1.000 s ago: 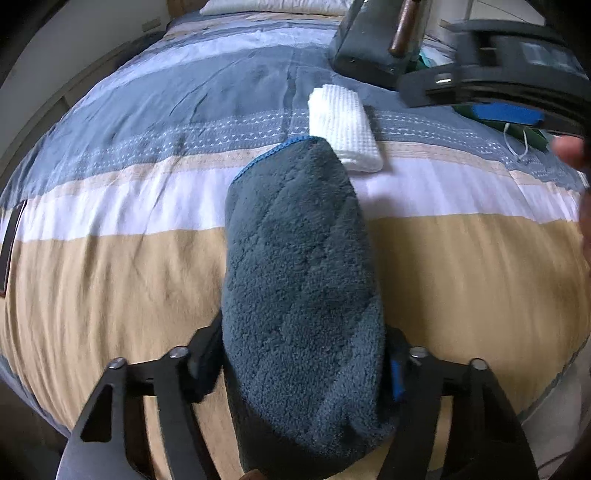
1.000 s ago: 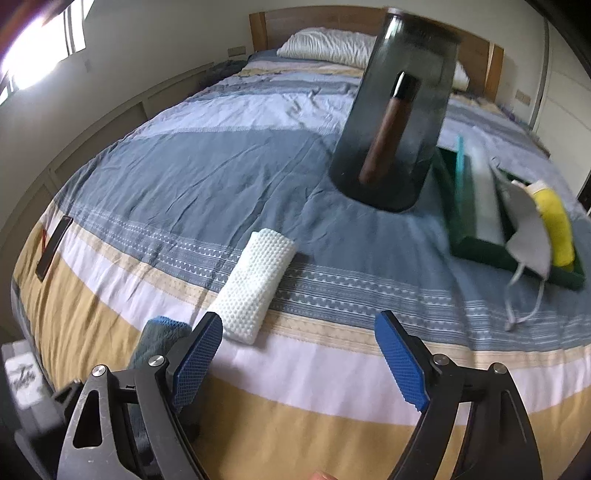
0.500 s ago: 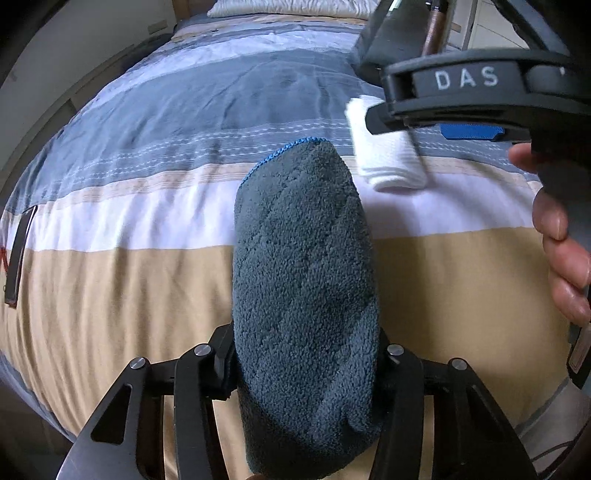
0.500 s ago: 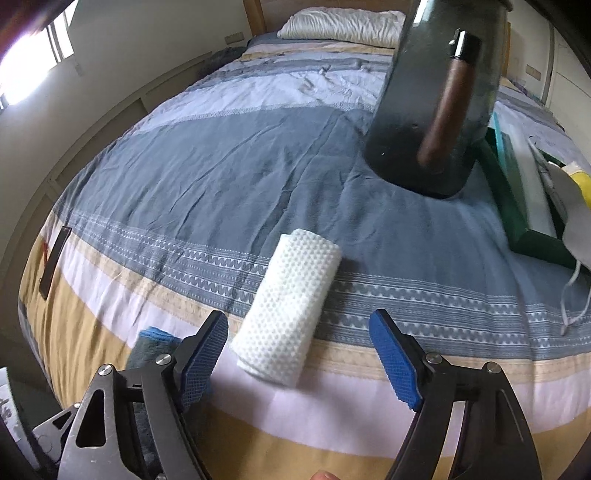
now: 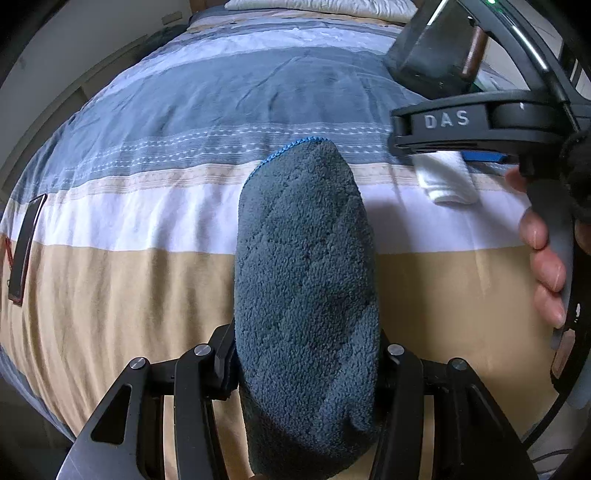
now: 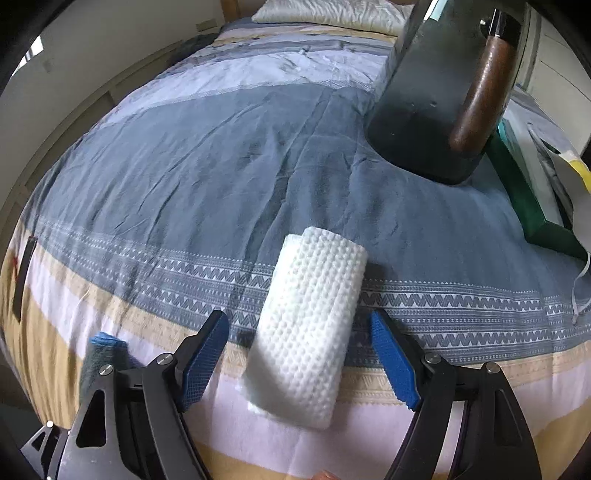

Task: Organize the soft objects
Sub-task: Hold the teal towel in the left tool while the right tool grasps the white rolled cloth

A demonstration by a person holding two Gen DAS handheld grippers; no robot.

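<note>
Bedroom scene, big bed with a striped duvet (image 6: 229, 155): pale blue and slate-grey bands further up, a zigzag-patterned grey strip, then cream, white and tan bands near the foot edge. Fabric slightly creased in the grey band. White pillow (image 6: 332, 13) at the head against a wooden headboard. Plain light wall with low panelling runs along the left of the bed. Flat dark rectangular item (image 5: 26, 243) lies at the bed's left edge, can't tell what it is.

On the grey band to the right: dark smoked container (image 6: 439, 92) with a brown wooden handle, standing on the duvet. Just beside it, further right, a green tray (image 6: 524, 199) holding a grey face mask and something yellow, partly cropped.

Left gripper (image 5: 306, 358) is clamped on a rolled grey fleece towel (image 5: 306, 266) with blue edging, roll sticks forward out of the jaws above the tan and white bands; whether its far end touches the bed is unclear.

Right gripper (image 6: 299, 354), fingers spread wide, blue pads either side of a rolled white waffle towel (image 6: 310, 325), pads not touching it. White roll lies on the duvet across the zigzag, cream and white bands. Person's right hand (image 5: 546, 266) wraps that gripper's handle in the left wrist view.
</note>
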